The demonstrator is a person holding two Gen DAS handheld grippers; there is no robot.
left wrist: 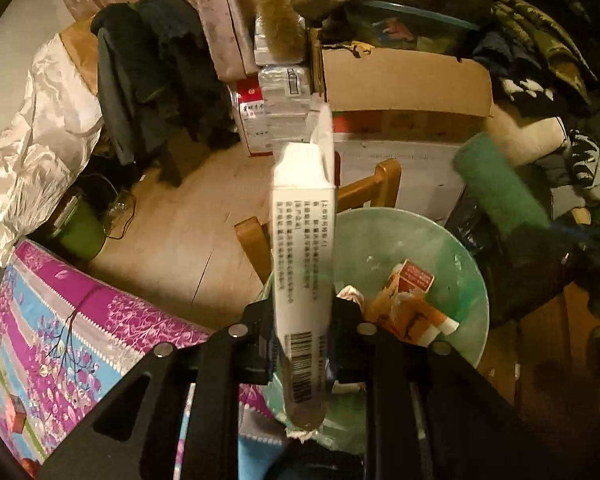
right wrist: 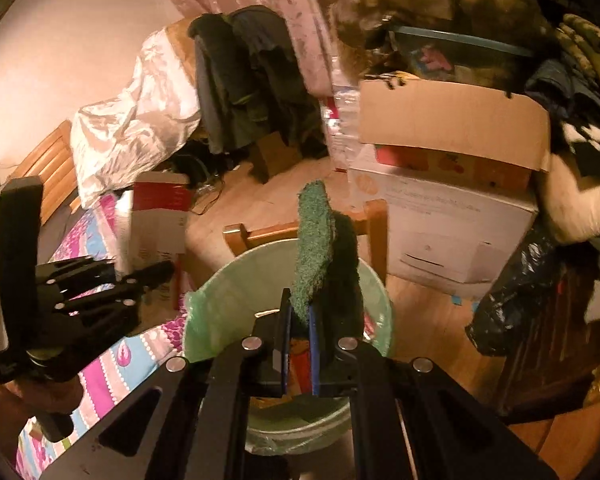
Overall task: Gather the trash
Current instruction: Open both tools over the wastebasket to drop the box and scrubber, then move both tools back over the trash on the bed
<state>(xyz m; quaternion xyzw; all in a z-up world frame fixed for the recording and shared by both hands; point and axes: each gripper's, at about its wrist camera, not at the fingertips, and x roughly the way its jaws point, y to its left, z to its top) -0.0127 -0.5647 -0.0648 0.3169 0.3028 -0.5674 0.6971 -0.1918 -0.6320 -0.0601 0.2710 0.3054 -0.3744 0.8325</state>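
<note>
1. White carton (left wrist: 303, 256) with printed text and barcode, clamped in left gripper (left wrist: 303, 344), above green-lined bin (left wrist: 471, 280).
2. Long axis running straight out from the gripper, open flap end farthest away.
3. Green scouring pad (right wrist: 313, 248) pinched in right gripper (right wrist: 300, 344), standing upright over the bin.

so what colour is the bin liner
Pale translucent green, lining the trash bin; clearest in the right wrist view.

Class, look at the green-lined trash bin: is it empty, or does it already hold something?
Not empty. In the left wrist view the trash bin already holds an orange-and-white carton and crumpled scraps on its green liner.
</note>
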